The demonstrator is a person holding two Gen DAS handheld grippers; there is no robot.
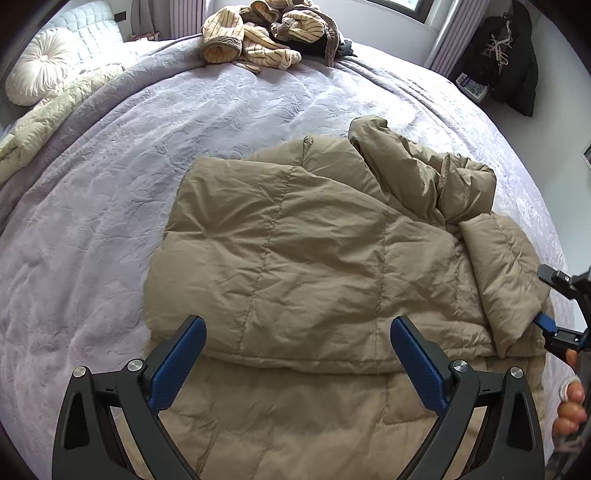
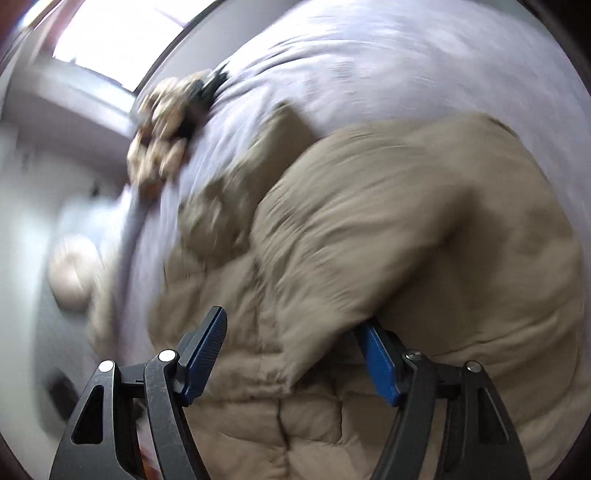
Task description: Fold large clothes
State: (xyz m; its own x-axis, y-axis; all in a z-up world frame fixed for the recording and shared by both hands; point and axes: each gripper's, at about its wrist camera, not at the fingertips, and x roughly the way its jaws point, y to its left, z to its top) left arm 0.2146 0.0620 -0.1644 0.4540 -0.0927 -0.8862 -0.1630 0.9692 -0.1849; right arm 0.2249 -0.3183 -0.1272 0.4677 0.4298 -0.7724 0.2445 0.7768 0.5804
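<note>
A tan padded jacket (image 1: 314, 251) is spread, partly folded, across the centre and lower right of the lavender bedspread (image 1: 92, 229). The left gripper (image 1: 297, 354) is held wide apart above its hem; the right gripper (image 2: 291, 354) is also spread, seemingly gripping nothing, though blurred.

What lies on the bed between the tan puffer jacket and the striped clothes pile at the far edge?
Nothing: between the tan puffer jacket and the striped clothes pile there is only bare lavender bedspread. The left wrist view shows this clearly.
</note>
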